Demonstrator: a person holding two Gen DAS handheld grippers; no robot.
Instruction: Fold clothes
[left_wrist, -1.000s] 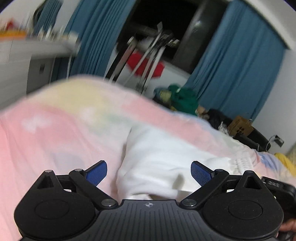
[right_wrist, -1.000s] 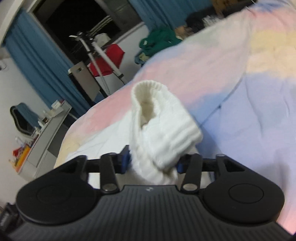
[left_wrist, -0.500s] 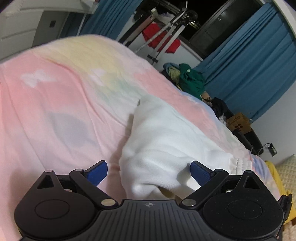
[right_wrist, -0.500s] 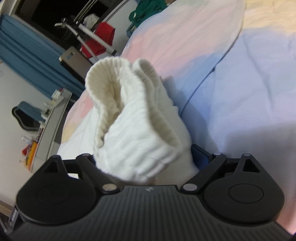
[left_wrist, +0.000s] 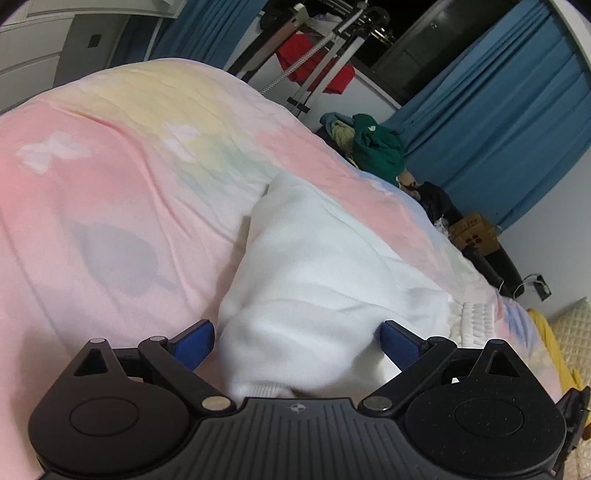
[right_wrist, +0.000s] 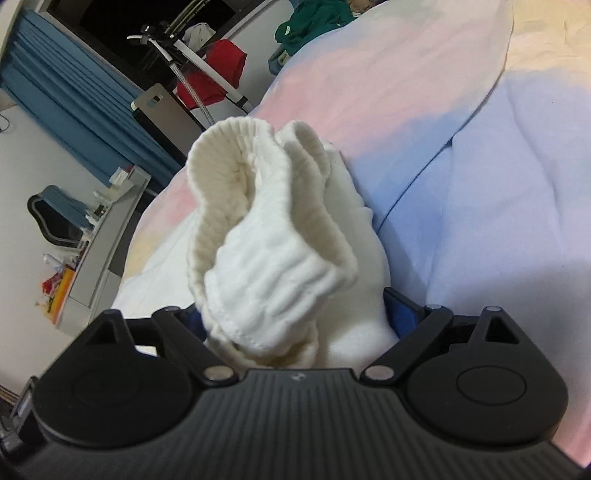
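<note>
Quick count of what's in shot: one white sweater (left_wrist: 325, 280) on the bed, with one ribbed cuff (right_wrist: 266, 236) bunched up mid-frame in the right wrist view. Two grippers, the left gripper (left_wrist: 297, 341) and the right gripper (right_wrist: 295, 314), each with two blue pads. One pastel duvet (left_wrist: 110, 192). One drying rack (left_wrist: 325, 40) at the top with one red garment (left_wrist: 314, 70). One green clothes heap (left_wrist: 376, 151) right of centre. One cardboard box (left_wrist: 476, 236) at the right edge.

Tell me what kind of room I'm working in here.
Most likely a bedroom: a pastel pink, yellow and blue quilted bedspread, long blue window curtains, and a metal drying rack holding red clothing.
</note>
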